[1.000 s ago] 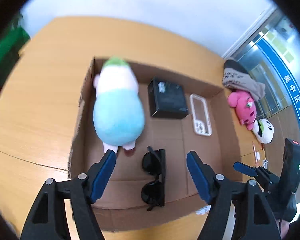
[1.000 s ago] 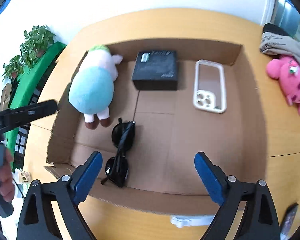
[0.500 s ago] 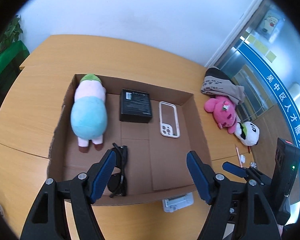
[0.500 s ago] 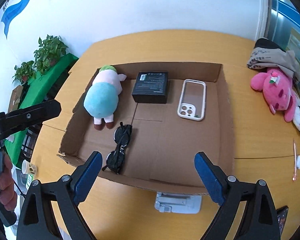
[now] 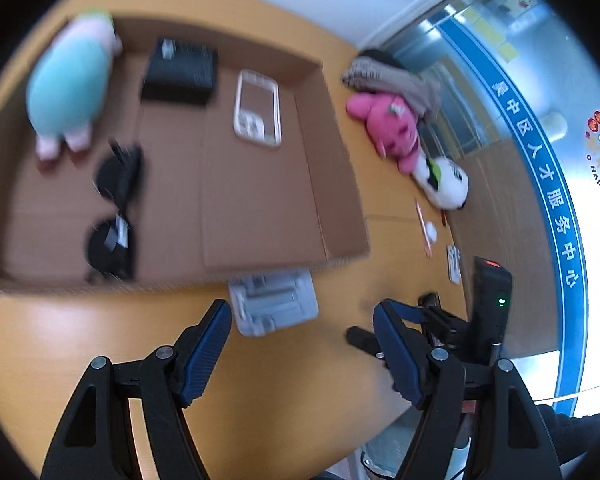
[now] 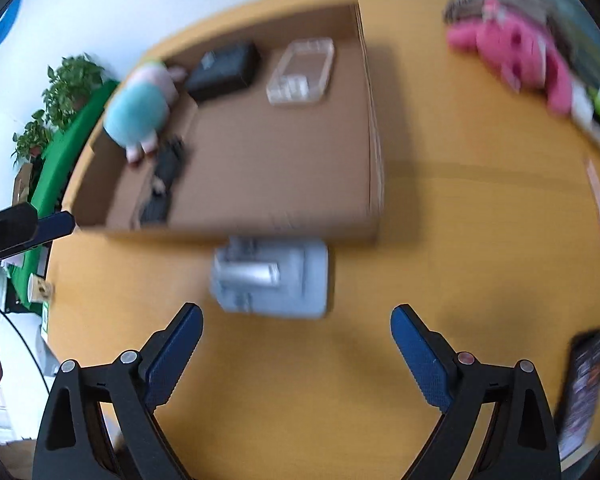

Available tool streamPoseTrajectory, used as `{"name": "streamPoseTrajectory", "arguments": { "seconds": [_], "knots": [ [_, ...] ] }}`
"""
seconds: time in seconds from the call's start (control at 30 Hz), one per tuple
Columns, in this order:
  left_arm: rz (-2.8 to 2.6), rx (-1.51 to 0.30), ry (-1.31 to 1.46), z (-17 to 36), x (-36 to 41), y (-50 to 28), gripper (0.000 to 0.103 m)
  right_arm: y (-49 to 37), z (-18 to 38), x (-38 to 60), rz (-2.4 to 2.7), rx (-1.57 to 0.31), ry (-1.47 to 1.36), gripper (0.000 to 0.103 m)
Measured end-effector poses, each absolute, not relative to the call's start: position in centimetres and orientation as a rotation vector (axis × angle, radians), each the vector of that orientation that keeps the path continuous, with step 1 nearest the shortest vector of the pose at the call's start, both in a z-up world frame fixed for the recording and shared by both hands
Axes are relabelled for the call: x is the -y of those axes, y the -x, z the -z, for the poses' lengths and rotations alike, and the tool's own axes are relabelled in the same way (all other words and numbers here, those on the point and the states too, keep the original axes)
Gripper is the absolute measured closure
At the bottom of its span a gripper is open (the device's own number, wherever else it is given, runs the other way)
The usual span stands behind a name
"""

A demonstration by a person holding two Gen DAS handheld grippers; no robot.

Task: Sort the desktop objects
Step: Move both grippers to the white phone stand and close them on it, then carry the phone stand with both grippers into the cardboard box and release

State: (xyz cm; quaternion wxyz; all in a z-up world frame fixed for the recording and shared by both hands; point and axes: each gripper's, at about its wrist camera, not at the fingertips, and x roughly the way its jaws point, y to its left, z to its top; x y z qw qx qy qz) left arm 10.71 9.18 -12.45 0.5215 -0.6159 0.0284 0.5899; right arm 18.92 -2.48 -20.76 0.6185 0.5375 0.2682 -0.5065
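I'm seeing both tools, left tool point(image 5: 302, 320) and right tool point(image 6: 296, 326), hanging spread and empty over the counter point(image 6: 440, 208), the grey stapler point(image 6: 272, 276) lying just outside the cardboard box point(image 6: 372, 132).

- A cardboard box point(image 5: 340, 184) sits on the counter point(image 6: 440, 208).
- In it: a plush toy point(image 5: 66, 84) at left, sunglasses point(image 5: 114, 208) before it, a small box point(image 5: 180, 70) and phone case point(image 5: 257, 108) behind.
- A stapler point(image 6: 270, 278) lies before the box.
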Motion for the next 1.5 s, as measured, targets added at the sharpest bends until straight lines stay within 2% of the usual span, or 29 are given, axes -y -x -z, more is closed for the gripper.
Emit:
{"name": "streamPoseTrajectory", "arguments": {
  "seconds": [0.2, 0.33, 0.43, 0.5, 0.53, 0.57, 0.6, 0.63, 0.73, 0.83, 0.87, 1.03, 1.23, 1.5],
  "knots": [
    [-1.362, -0.11, 1.55, 19.0, -11.1, -11.9, 0.03, -20.1, 24.7, 4.0, 1.114, -0.656, -1.225, 0.006],
    [-1.352, -0.144, 1.572, 22.3, -12.0, -12.3, 0.032, -20.7, 25.7, 5.5, 1.115, -0.693, -1.173, 0.01],
    [-1.359, -0.147, 1.553, 23.3, -12.2, -12.7, 0.034, -20.9, 26.7, 6.3, 1.111, -0.71, -1.164, 0.022],
    [-1.374, -0.162, 1.526, 23.1, -12.4, -13.0, 0.043, -21.3, 26.9, 6.3, 1.101, -0.703, -1.135, 0.026],
    [-1.381, -0.176, 1.518, 23.1, -12.4, -13.1, 0.052, -21.8, 26.8, 6.3, 1.088, -0.709, -1.117, 0.033],
    [-1.392, -0.178, 1.516, 23.0, -12.3, -13.0, 0.057, -22.3, 26.8, 6.2, 1.081, -0.726, -1.098, 0.043],
    [-1.405, -0.167, 1.525, 23.0, -12.1, -12.8, 0.06, -22.8, 26.8, 6.0, 1.088, -0.75, -1.079, 0.045],
    [-1.415, -0.151, 1.539, 23.2, -11.7, -12.6, 0.067, -22.9, 26.8, 5.8, 1.098, -0.746, -1.083, 0.047],
    [-1.403, -0.121, 1.565, 23.5, -11.0, -12.2, 0.072, -22.0, 26.8, 5.0, 1.129, -0.698, -1.146, 0.065],
    [-1.403, -0.192, 1.544, 22.9, -10.5, -12.7, 0.082, -22.1, 26.6, 4.1, 1.147, -0.694, -1.17, 0.066],
    [-1.403, -0.21, 1.546, 22.5, -10.2, -12.8, 0.083, -22.3, 26.4, 3.8, 1.152, -0.698, -1.166, 0.067],
    [-1.417, -0.168, 1.539, 20.1, -8.2, -12.4, 0.083, -23.1, 23.6, 2.3, 1.173, -0.63, -1.145, 0.067],
    [-1.452, -0.141, 1.429, 13.9, -7.4, -12.3, 0.084, -23.3, 18.0, 1.4, 1.195, -0.563, -1.07, 0.067],
    [-1.504, -0.095, 1.309, 9.5, -11.2, -8.4, 0.083, -22.5, 12.0, 6.6, 1.258, -0.501, -0.932, 0.067]
  ]
}}
